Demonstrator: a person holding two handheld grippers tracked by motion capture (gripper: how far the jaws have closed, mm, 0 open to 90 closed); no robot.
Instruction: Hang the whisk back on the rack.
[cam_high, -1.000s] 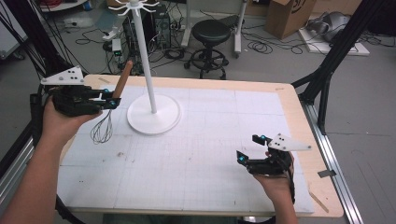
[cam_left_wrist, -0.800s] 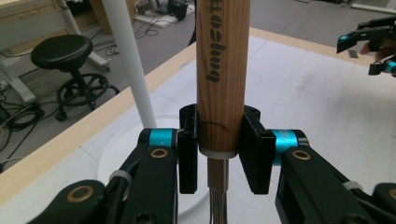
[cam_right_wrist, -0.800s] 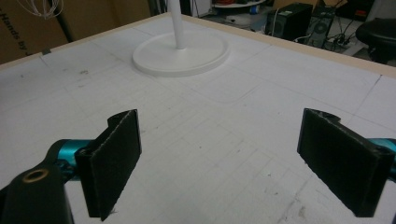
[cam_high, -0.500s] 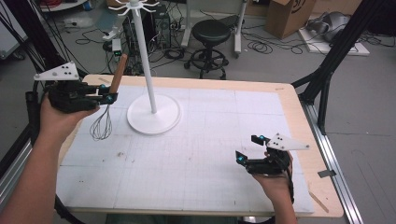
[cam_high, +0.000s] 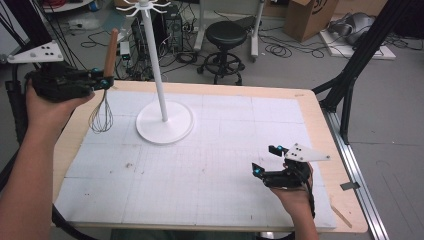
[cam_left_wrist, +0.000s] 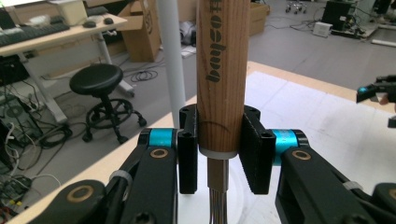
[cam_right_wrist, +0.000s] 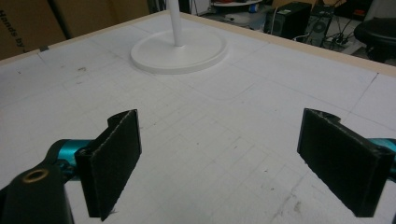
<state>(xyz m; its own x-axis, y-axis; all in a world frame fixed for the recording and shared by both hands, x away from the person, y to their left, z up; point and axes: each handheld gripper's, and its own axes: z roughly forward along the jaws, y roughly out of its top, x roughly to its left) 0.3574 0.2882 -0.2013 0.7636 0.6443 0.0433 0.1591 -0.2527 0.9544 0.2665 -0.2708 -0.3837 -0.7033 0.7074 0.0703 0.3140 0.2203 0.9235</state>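
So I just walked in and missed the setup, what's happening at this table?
A person holds a gripper in each hand. The left gripper is shut on the wooden handle of a whisk, which hangs upright above the table with its wire end down, beside a white stand. The right gripper rests open near the table's front right, holding nothing.

Lab, floor cables (cam_high: 280, 47), computer towers (cam_high: 167, 30), cardboard boxes (cam_high: 312, 15)
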